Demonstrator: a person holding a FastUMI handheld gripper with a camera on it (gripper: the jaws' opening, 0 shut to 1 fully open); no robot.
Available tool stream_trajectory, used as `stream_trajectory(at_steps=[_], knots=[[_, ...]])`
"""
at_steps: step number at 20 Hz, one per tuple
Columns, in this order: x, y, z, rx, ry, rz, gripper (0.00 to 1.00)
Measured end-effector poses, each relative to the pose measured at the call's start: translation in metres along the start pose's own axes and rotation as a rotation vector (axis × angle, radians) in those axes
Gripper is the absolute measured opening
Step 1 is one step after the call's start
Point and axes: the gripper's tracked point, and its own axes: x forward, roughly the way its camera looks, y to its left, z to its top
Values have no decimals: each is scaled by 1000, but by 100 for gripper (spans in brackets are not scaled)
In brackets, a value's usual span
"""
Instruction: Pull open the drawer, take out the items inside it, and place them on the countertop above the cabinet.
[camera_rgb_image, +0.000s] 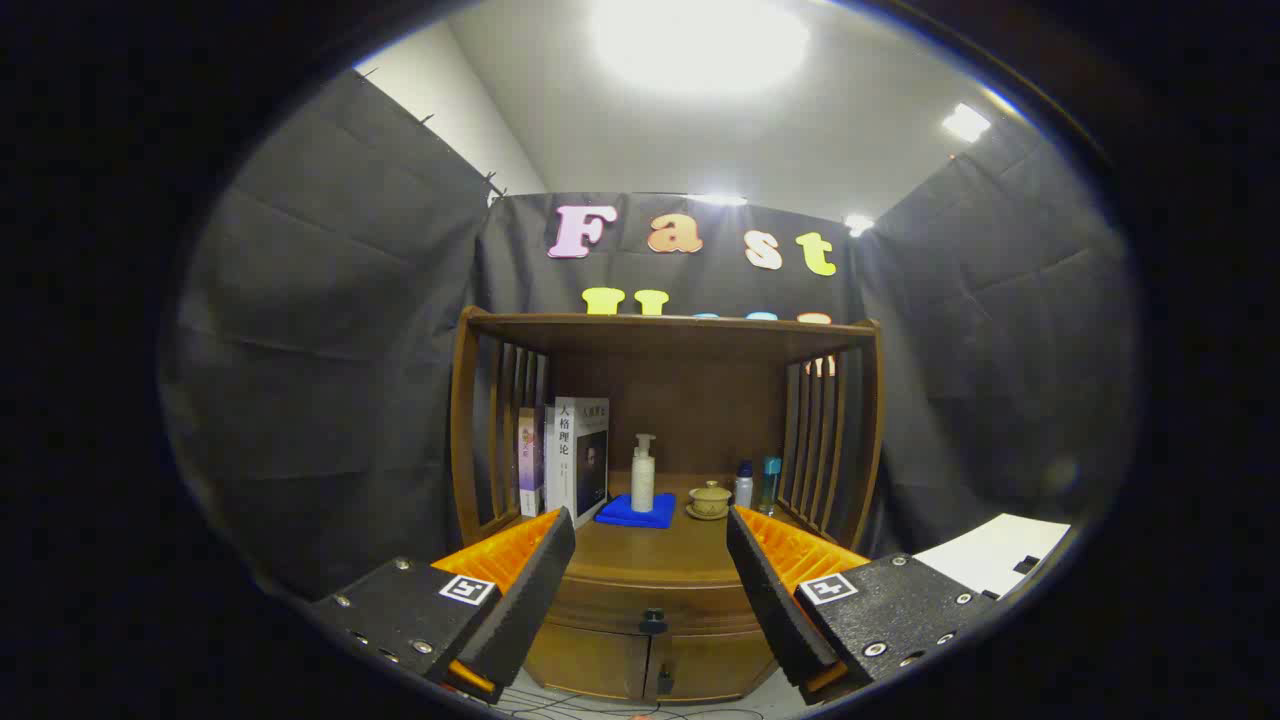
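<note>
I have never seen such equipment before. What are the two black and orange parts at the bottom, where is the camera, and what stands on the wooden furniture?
The camera rides on a hand-held gripper and looks forward along its two fingers, which stand wide open and hold nothing. Beyond them is a wooden cabinet. Its drawer is closed, with a dark knob between the fingers. On the countertop stand books, a white pump bottle on a blue cloth, a lidded tea cup and two small bottles.

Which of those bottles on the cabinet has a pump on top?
The white bottle standing on the blue cloth; the two small bottles by the slats have plain caps.
</note>
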Motion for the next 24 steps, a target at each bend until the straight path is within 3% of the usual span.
stream_trajectory(at_steps=[6,11,24], knots=[[1,-6,4,-23,-21,4,95],[0,-24,-2,73,17,1,95],[5,-52,-8,11,21,-58,95]])
